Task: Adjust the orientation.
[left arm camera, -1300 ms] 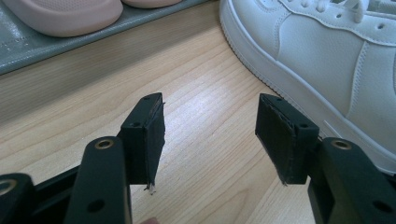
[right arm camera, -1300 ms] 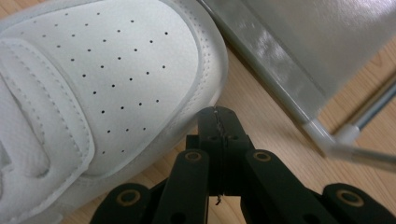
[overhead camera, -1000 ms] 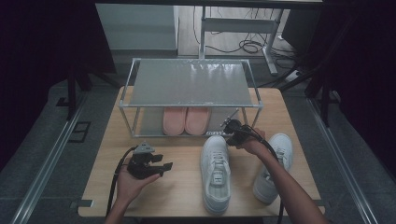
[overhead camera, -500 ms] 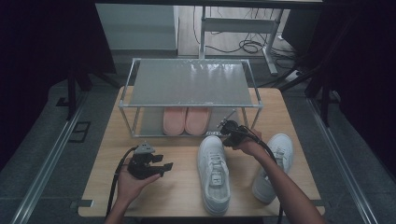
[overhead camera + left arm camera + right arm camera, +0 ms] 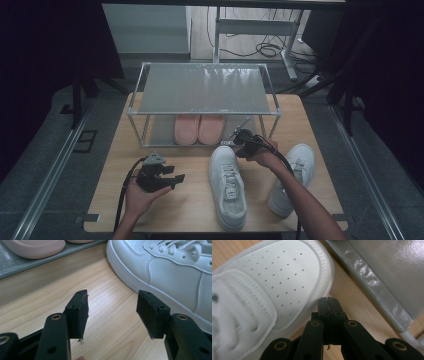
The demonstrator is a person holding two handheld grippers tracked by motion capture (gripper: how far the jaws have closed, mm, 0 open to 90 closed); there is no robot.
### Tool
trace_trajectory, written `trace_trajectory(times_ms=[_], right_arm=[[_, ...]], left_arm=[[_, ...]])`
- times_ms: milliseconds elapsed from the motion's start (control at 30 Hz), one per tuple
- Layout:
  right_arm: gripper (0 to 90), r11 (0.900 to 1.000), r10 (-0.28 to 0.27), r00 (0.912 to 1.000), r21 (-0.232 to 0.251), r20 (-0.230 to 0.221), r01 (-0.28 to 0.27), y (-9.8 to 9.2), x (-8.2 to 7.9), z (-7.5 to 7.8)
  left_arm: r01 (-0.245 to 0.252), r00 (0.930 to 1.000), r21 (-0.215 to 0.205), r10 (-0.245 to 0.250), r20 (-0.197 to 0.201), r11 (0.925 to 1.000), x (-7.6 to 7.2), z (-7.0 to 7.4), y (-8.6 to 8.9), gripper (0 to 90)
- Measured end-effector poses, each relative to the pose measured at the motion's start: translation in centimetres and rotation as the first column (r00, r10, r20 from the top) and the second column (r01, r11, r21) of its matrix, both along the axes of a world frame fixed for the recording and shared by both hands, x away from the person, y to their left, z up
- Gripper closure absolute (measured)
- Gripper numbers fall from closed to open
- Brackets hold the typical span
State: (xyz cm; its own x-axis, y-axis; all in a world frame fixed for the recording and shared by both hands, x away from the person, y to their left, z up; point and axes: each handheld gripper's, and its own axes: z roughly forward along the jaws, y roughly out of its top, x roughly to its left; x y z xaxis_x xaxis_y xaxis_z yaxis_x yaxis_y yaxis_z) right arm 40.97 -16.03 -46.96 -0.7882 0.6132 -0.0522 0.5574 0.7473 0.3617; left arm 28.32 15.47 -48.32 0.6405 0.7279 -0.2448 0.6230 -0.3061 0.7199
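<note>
While the right tongs are clenched with nothing between the jaws, their tip sits just beside the toe of a white sneaker, near the rack. The left tongs are released, hovering over the wooden surface. Pink slippers lie on the rack's lower shelf. A second sneaker lies farther right.
</note>
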Motion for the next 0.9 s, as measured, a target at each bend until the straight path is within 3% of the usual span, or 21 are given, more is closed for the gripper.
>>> trace_trajectory(times_ms=[300, 500, 900], right_arm=[[89.0, 0.998, 0.021, 0.9987, 0.052, 0.047, -0.024, -1.6, -2.6, 2.3], [88.9, 0.993, 0.027, 0.996, 0.114, 0.085, -0.037, -2.9, -5.7, 3.9], [88.8, 0.966, 0.045, 0.9907, 0.248, 0.128, -0.076, -5.1, -10.2, 4.8]], left_arm=[[-0.002, 1.0, -0.001, 0.002, 0.002, 1.0, -0.1, 0.1, 0.0, 42.8], [0.0, 1.0, -0.001, 0.0, 0.001, 1.0, -0.1, 0.1, 0.0, 42.8], [-0.004, 1.0, -0.005, 0.004, 0.003, 1.0, -0.1, 0.2, 0.0, 42.8]])
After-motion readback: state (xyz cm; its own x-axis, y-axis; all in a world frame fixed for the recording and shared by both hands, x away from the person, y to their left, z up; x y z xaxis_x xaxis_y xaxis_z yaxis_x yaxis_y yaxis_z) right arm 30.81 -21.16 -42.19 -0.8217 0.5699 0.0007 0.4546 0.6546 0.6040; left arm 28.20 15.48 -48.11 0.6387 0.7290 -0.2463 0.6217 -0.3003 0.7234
